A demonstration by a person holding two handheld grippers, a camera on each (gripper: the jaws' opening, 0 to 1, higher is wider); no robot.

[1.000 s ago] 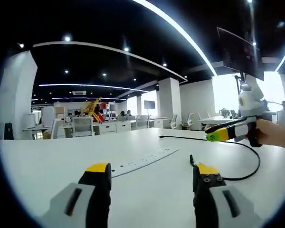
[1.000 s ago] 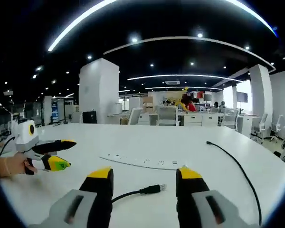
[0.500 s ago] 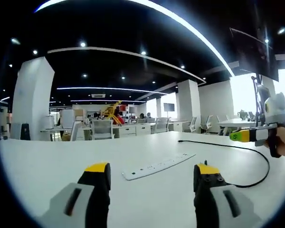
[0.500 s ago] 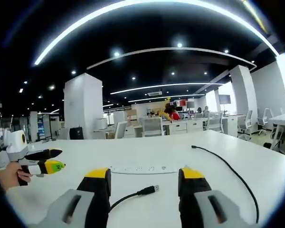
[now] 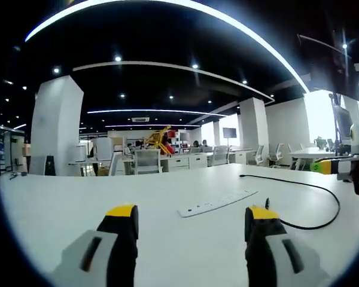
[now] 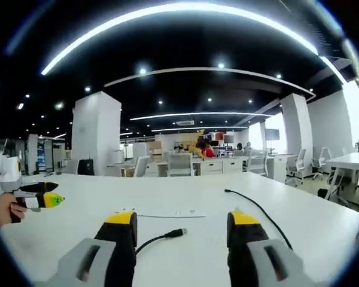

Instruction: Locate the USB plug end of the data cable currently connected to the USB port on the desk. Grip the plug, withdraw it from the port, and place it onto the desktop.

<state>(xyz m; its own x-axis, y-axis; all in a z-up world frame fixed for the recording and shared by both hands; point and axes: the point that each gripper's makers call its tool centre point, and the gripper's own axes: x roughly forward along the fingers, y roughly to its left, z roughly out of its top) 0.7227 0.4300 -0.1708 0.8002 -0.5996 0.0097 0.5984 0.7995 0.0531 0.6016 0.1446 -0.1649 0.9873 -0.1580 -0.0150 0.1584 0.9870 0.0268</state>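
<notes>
The black data cable's USB plug [image 6: 178,232] lies loose on the white desktop [image 6: 78,191], just in front of the flat white port strip [image 6: 167,213] and apart from it. My right gripper [image 6: 180,218] hovers open above the plug, holding nothing. The cable's other end [image 6: 227,191] rests farther back on the right. In the left gripper view the port strip [image 5: 218,203] lies ahead, and the cable [image 5: 338,206] loops to its right. My left gripper [image 5: 192,212] is open and empty, low over the desk. Each gripper appears at the edge of the other's view: the right gripper [image 5: 341,167], the left gripper [image 6: 39,198].
A person's hand [image 6: 1,209] holds the left gripper at the desk's left side. Office desks and chairs [image 6: 179,164] stand far behind, beside a white pillar [image 6: 96,134]. A monitor [image 5: 326,60] hangs at the upper right of the left gripper view.
Both cameras have shifted, so each view's other gripper has slid toward the edge. The plug and cable stay lying on the desk. Both grippers stay open.
</notes>
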